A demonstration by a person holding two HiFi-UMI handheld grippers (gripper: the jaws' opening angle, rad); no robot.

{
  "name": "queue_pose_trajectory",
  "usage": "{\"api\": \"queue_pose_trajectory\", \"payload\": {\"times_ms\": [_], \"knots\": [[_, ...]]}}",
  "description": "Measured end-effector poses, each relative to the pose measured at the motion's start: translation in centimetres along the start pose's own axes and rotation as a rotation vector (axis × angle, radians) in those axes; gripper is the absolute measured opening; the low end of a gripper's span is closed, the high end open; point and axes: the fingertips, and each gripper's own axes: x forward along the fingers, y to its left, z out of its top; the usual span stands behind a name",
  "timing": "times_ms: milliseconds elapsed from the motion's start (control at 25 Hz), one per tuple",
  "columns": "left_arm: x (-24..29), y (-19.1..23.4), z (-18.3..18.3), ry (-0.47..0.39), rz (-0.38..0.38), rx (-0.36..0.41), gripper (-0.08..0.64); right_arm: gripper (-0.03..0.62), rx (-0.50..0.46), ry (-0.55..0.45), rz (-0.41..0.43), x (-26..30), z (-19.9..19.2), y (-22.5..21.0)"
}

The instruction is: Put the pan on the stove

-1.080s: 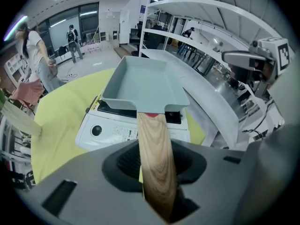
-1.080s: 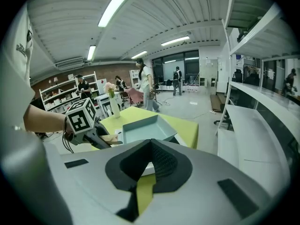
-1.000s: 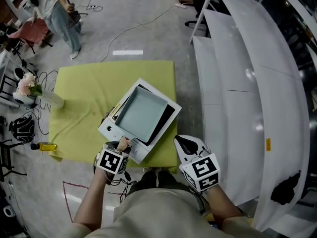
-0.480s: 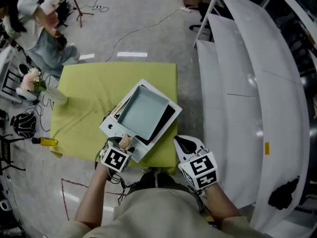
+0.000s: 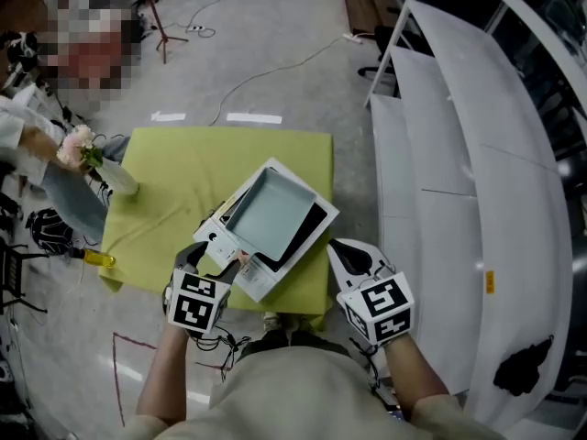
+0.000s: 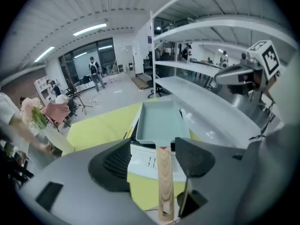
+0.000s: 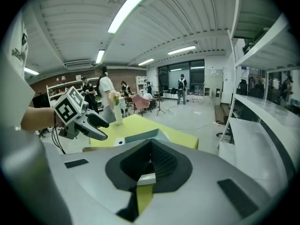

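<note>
- Since a second ago the left gripper [image 5: 218,262] has slid back from the stove [image 5: 249,280] toward the lower left, and its jaws have gone from clamped on the handle [image 6: 164,182] to spread
- The pan [image 5: 273,211] lies on the stove as before; the right gripper [image 5: 353,257] has hardly moved
- At the upper left a person [image 5: 41,154] now leans in beside the vase [image 5: 119,181]
- The left gripper's jaws are opening: in the left gripper view the wooden handle runs between the pads with a gap on each side, so it is released
- The right gripper is clenched on nothing, its pads together over the cloth [image 5: 174,168]
- The pan sits square in the stove's black top at frame centre, its handle pointing down-left into the left gripper; the right gripper hovers just right of the stove's lower corner
- The stove lies close to the cloth's lower edge; bare cloth stretches to the upper left
- A white shelf [image 5: 477,200] fills the right side, near the right gripper
- The vase stands at the cloth's left corner, well apart from the stove
</note>
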Motion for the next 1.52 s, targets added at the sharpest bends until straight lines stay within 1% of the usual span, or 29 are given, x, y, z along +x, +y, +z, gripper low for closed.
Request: {"api": "queue_pose_trajectory", "payload": {"times_ms": [80,280,440,560,640,800,960,1080,1200,1320,1520], "knots": [[-2.1,0.4,1.9,-0.073,0.024,-0.02,0.286,0.006,-0.016,-0.027,-0.001,-0.4,1.3,0.0],[-6.8,0.9,5.9,-0.234,0.084,-0.011,0.231,0.006,-0.05,-0.096,0.007,-2.2,4.9,0.7],[-10.6,1.0,8.5,-0.348,0.129,0.007,0.183,0.006,-0.065,-0.214,0.023,-4.7,9.0,1.9],[-13.3,0.9,10.4,-0.439,0.149,0.017,0.154,0.006,-0.091,-0.29,0.022,-6.4,11.4,2.4],[-14.8,1.0,11.4,-0.492,0.17,0.027,0.131,0.006,-0.105,-0.324,0.012,-7.5,12.7,2.8],[-17.3,1.0,13.0,-0.583,0.215,0.031,0.082,0.006,-0.166,-0.388,-0.036,-10.1,15.2,3.6],[-20.3,0.9,14.6,-0.684,0.274,0.031,0.029,0.006,-0.151,-0.482,-0.052,-12.5,17.0,3.7],[-21.7,0.4,15.1,-0.742,0.271,0.023,0.008,0.005,-0.131,-0.522,-0.055,-13.4,17.5,3.4],[-22.6,0.4,15.3,-0.786,0.302,0.068,0.006,0.005,-0.123,-0.522,-0.054,-13.4,17.2,3.4],[-22.7,0.3,15.2,-0.796,0.336,0.106,0.006,0.005,-0.12,-0.511,-0.053,-13.0,16.8,3.4],[-22.5,-0.2,14.6,-0.785,0.321,0.115,0.006,0.005,-0.108,-0.487,-0.046,-12.4,16.0,3.3]]}}
